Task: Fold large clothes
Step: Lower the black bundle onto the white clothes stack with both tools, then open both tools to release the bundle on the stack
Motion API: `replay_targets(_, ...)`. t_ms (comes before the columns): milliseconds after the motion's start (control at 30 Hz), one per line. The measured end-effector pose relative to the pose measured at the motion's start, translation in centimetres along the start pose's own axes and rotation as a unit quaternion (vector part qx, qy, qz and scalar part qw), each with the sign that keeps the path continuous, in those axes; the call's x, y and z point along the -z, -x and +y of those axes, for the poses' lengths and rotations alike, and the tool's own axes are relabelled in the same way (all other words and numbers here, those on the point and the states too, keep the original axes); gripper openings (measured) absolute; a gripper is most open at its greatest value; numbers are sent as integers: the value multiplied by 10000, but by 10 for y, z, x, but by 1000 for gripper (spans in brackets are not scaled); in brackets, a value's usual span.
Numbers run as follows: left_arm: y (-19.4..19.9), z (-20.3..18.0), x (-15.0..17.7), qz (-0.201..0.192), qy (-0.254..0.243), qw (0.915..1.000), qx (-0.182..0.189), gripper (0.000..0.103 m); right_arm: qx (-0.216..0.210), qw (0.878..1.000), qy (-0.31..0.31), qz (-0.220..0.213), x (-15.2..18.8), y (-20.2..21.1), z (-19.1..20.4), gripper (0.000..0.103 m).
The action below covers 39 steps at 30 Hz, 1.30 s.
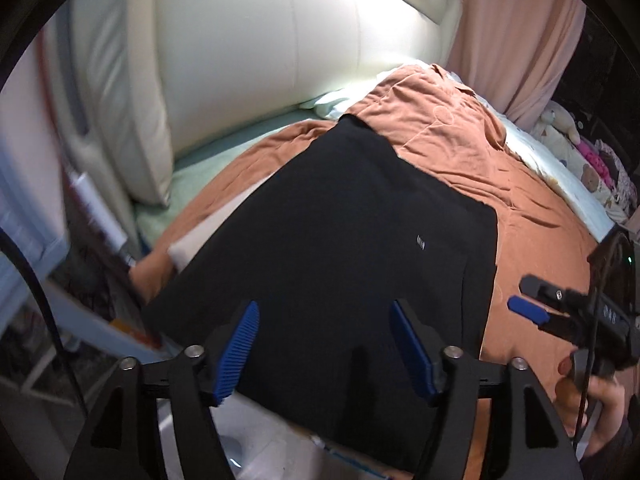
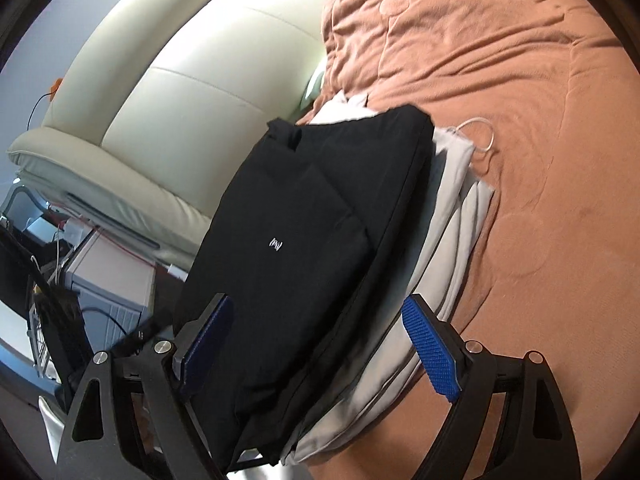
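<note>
A tiny white logo point(image 2: 276, 245), too small to read, marks the black garment point(image 2: 304, 248), folded flat atop pale folded clothes point(image 2: 452, 208) on the rust-coloured blanket point(image 2: 520, 80). Left gripper point(image 1: 324, 344) and right gripper point(image 2: 316, 344) both gape apart, gripping nothing.

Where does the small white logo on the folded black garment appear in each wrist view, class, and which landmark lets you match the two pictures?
Left wrist view: the white logo sits right of centre on the black garment.
Right wrist view: the logo sits just left of centre on the garment.
Shared landmark: the cream padded headboard, beyond the garment in both.
</note>
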<state>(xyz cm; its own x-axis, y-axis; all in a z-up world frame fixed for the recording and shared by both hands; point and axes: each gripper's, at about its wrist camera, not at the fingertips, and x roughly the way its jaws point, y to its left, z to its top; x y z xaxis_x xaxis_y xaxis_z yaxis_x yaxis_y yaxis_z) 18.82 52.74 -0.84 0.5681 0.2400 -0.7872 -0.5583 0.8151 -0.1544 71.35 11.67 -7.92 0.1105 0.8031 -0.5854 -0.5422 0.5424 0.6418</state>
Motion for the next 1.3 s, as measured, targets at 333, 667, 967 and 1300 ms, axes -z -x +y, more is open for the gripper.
replay_targets(333, -10, 28, 57, 300, 983, 9943, 271, 87, -39, 9999, 66, 115, 2, -45, -7, 81)
replay_targets(667, -50, 46, 45, 129, 1595, 9852, 622, 80, -38, 9992, -270, 303, -10, -73, -22, 24)
replay_targets(967, -55, 31, 9, 108, 1200, 9916, 467, 51, -49, 9993, -243, -272, -13, -60, -20, 9)
replay_targets(1300, -51, 29, 16, 181, 1201, 9920, 340, 54, 769, 9970, 46, 31, -5, -51, -4, 11)
